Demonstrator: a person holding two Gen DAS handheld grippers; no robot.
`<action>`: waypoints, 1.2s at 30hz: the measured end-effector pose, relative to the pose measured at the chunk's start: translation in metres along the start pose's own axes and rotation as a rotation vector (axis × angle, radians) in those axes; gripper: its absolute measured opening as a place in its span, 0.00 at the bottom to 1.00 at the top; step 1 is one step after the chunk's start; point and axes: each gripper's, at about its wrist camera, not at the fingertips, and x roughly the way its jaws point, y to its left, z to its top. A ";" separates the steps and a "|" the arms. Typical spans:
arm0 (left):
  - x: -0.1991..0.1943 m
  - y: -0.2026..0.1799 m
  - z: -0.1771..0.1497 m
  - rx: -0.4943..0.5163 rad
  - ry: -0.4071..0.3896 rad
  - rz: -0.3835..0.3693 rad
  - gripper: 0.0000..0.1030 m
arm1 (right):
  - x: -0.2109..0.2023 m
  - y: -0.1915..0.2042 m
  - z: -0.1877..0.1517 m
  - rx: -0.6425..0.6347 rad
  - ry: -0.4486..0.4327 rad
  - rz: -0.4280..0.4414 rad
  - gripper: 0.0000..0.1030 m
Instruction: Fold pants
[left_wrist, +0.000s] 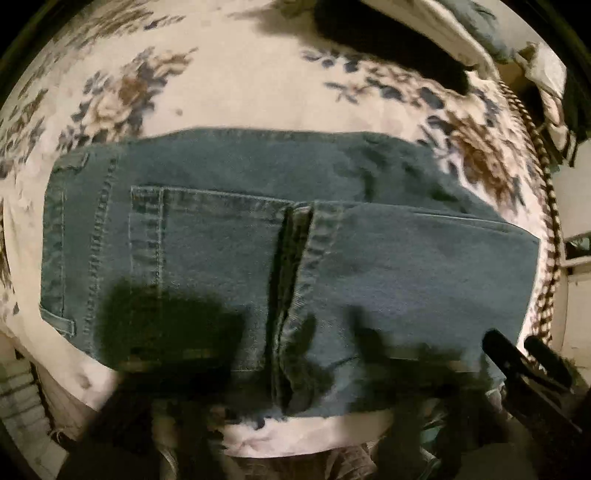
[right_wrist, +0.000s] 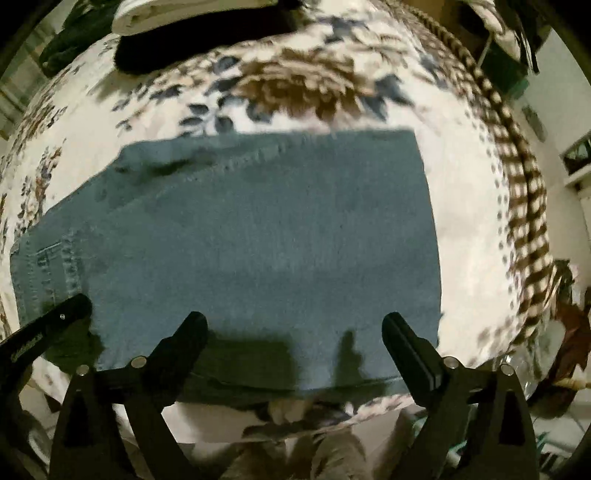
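Blue denim pants (left_wrist: 258, 236) lie folded flat on a floral bedspread (left_wrist: 229, 96), back pocket and waistband to the left, leg hems folded over to the middle. In the right wrist view the pants (right_wrist: 258, 240) fill the centre. My right gripper (right_wrist: 293, 328) is open and empty, fingers spread just above the pants' near edge; it also shows at the lower right of the left wrist view (left_wrist: 528, 358). My left gripper's own fingers are lost in dark blur in its view; one of its fingers (right_wrist: 55, 321) enters the right wrist view at the left edge.
A black garment (left_wrist: 388, 40) and folded white cloth (right_wrist: 177, 14) lie at the bed's far side. A brown-and-white striped border (right_wrist: 524, 206) marks the bed's right edge, with clutter and furniture beyond. The bed's near edge is right below the grippers.
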 end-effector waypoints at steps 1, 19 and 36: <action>-0.006 0.001 -0.001 -0.006 -0.007 0.004 0.86 | -0.003 0.002 0.001 -0.012 -0.007 -0.006 0.95; -0.086 0.088 -0.004 -0.293 -0.138 0.078 0.86 | -0.068 0.059 0.019 -0.086 -0.054 0.060 0.97; 0.025 0.260 -0.060 -0.944 -0.132 -0.301 0.80 | -0.008 0.133 0.017 -0.142 0.073 0.117 0.97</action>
